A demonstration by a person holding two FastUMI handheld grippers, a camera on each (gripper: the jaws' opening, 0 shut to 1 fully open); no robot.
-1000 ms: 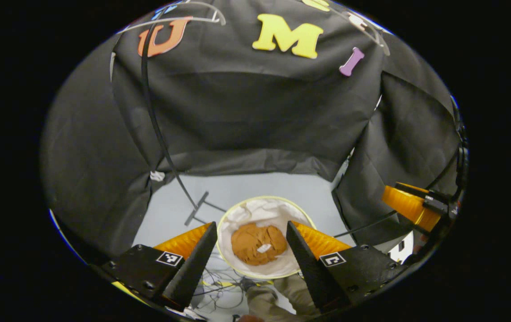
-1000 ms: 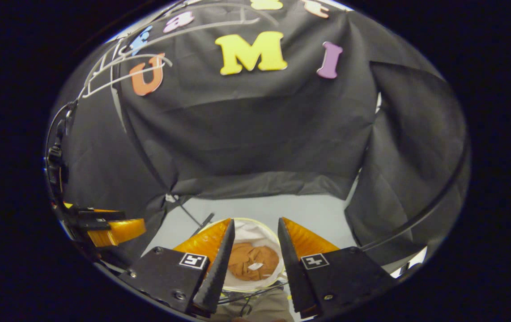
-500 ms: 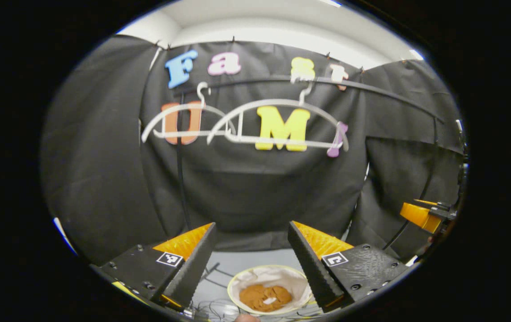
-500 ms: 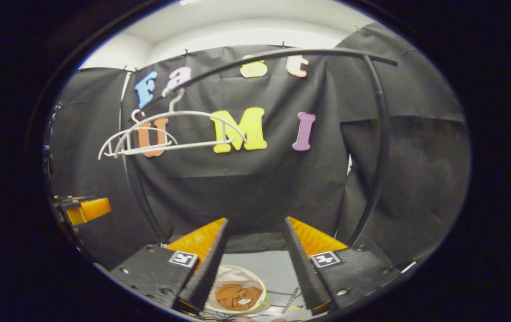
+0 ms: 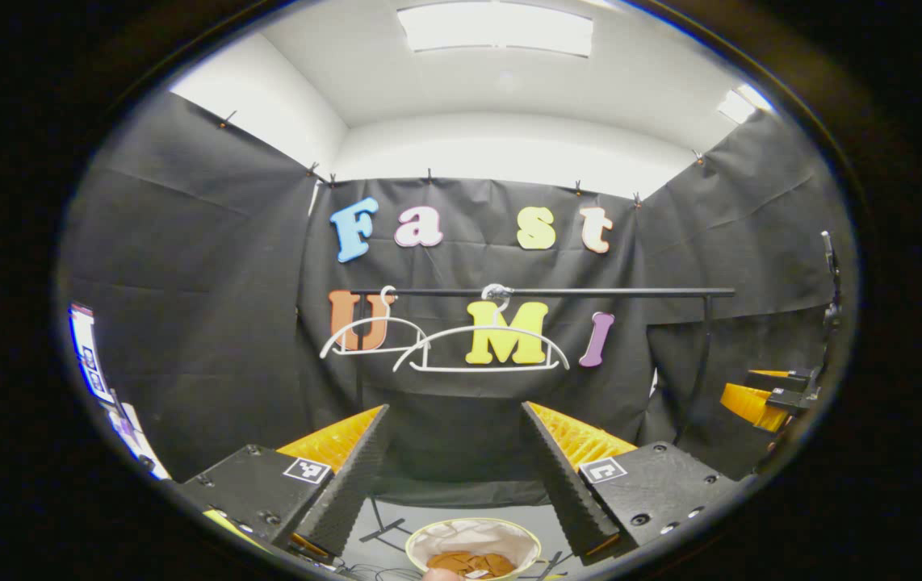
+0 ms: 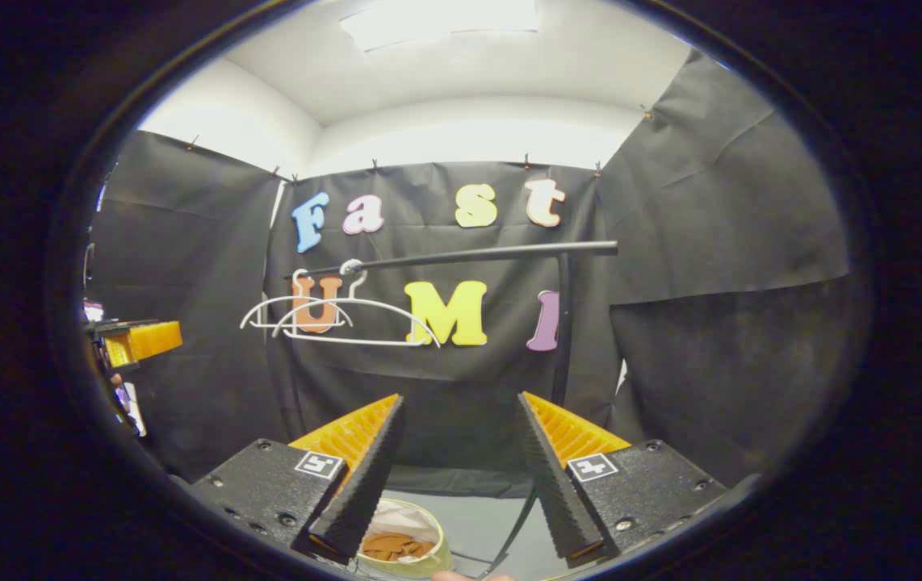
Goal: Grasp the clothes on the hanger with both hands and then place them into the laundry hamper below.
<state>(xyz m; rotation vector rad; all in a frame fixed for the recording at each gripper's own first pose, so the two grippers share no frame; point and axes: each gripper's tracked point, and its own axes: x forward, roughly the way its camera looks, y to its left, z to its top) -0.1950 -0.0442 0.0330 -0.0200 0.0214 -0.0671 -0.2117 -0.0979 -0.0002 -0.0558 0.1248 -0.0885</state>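
The brown clothes (image 5: 465,562) lie in the hamper (image 5: 421,542), both hangers (image 5: 481,349) bare; my left hand-held gripper (image 5: 454,468) and right hand-held gripper (image 6: 461,460) are released, so I judge nothing remains.

A black rail (image 5: 542,291) on black posts, ceiling light panel (image 5: 495,27) above

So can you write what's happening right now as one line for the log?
left gripper: open, empty | right gripper: open, empty | hangers: bare, on rail | brown clothes: in hamper | task: looks done
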